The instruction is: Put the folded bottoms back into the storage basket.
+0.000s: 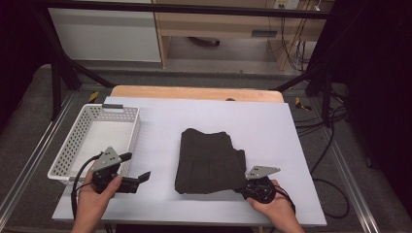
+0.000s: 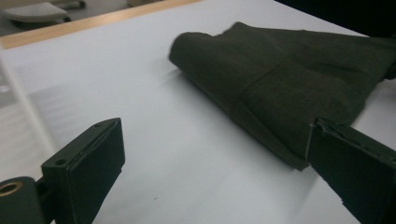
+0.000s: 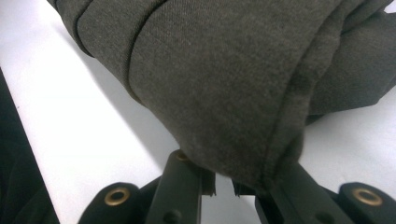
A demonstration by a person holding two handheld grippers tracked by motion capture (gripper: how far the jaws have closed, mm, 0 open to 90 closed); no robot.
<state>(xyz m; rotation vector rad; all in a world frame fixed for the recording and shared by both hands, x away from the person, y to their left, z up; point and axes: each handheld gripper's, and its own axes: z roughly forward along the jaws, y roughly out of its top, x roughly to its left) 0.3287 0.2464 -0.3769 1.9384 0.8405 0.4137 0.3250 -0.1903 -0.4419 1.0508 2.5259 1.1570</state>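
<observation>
**Ana:** High view first: how far along is the folding?

**Ben:** The cloth (image 1: 210,161) lies mid-desk as a compact dark block, already doubled over at least once, I'd judge. The basket (image 1: 95,141) at the left of the desk (image 1: 272,131) is empty, so putting the cloth away, if that's the aim, is still to come. The right gripper (image 1: 244,186) sits at the cloth's near right corner; the left gripper (image 1: 138,177) is off to the left, apart from the cloth.

**Ana:** And the left gripper view?

**Ben:** Its fingers (image 2: 93,163) stand wide apart with nothing between them, just bare white desk. The cloth (image 2: 280,88) is ahead and to the right, with a rounded folded edge on the left and a flat hem running toward the right finger. I can't tell whether that finger touches it.

**Ana:** Right gripper view?

**Ben:** Here the fingers (image 3: 184,186) are pinched on a corner of the cloth (image 3: 224,84), which bulges up right over them. The fabric is dark grey-brown knit with a stitched hem, several layers thick, slightly lifted off the desk near the grip.

**Ana:** So what's left?

**Ben:** By my reading, another fold or a lift toward the basket; the left gripper has yet to take hold.
</observation>
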